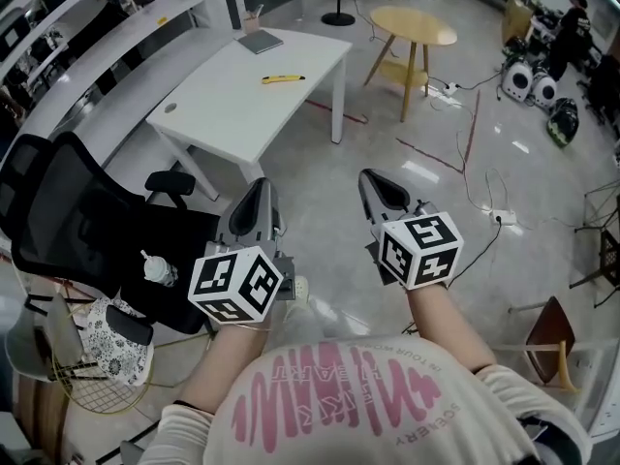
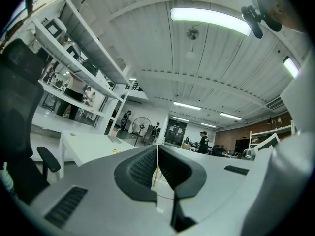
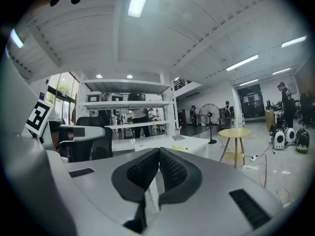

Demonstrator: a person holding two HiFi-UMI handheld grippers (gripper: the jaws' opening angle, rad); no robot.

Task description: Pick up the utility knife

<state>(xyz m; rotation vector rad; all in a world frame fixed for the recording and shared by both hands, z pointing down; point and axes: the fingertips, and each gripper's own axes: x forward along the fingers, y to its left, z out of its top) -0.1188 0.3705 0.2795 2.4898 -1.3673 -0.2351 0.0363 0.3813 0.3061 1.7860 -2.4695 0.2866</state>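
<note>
The yellow utility knife (image 1: 283, 79) lies on the far part of a white table (image 1: 223, 105), well ahead of both grippers. It also shows small and distant as a yellow sliver, the knife (image 2: 115, 151) in the left gripper view and the knife (image 3: 179, 148) in the right gripper view. My left gripper (image 1: 260, 186) and right gripper (image 1: 371, 178) are held side by side over the floor, short of the table. Both point level toward it. The left gripper (image 2: 157, 149) and the right gripper (image 3: 160, 152) have their dark pads pressed together with nothing between them.
A grey notebook (image 1: 260, 41) lies at the table's far end. A black office chair (image 1: 87, 221) stands left of my left gripper, with a wire chair (image 1: 68, 366) below it. A round wooden table (image 1: 414, 25) stands beyond, and cables (image 1: 465, 153) run across the glossy floor to the right.
</note>
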